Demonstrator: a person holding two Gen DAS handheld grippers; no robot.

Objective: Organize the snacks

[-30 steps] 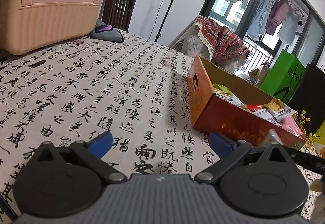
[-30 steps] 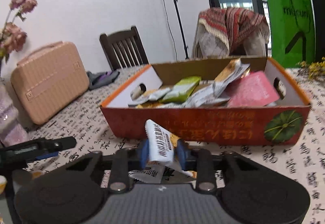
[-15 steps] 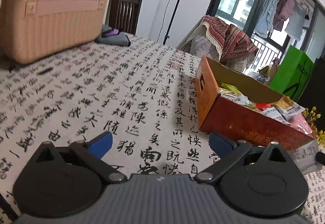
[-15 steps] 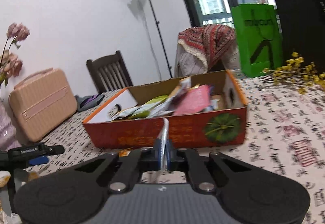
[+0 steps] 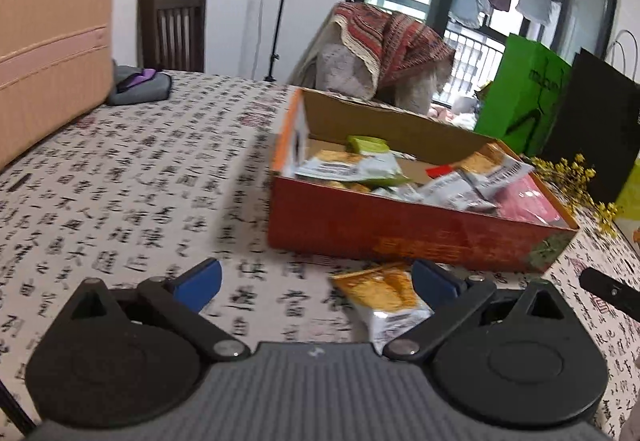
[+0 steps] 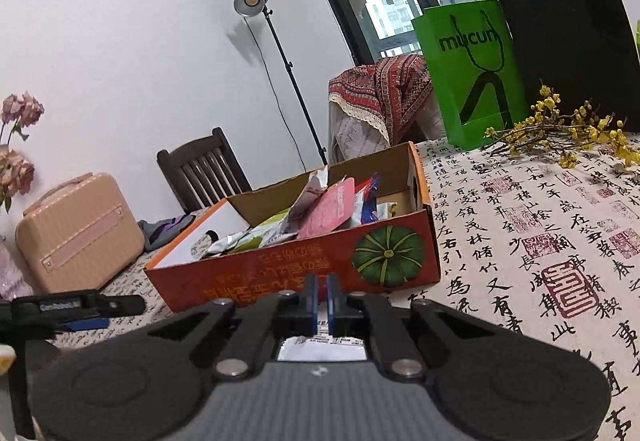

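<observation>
An orange-red cardboard box [image 5: 400, 229] holds several snack packets and stands on the table; it also shows in the right wrist view [image 6: 280, 269]. A yellow-and-white snack packet [image 5: 384, 301] lies on the cloth in front of the box, between the open fingers of my left gripper [image 5: 316, 279], close to the right finger. My right gripper [image 6: 321, 295] is nearly shut with a thin white packet [image 6: 322, 347] below and behind its tips; its edge runs up between the pads, near the box's front wall.
A tablecloth [image 5: 120, 181] with black calligraphy covers the table. A pink case [image 5: 48, 49] stands far left, a grey pouch [image 5: 140, 87] beside it. A green bag [image 6: 468, 73], a black bag [image 6: 568, 33] and yellow flowers [image 6: 560, 129] stand at the far right. A chair [image 5: 172, 25] is behind.
My left gripper has swung right toward the box, and the yellow packet now lies between its fingers. My right gripper has turned and closed further; the white packet now shows edge-on and low.
</observation>
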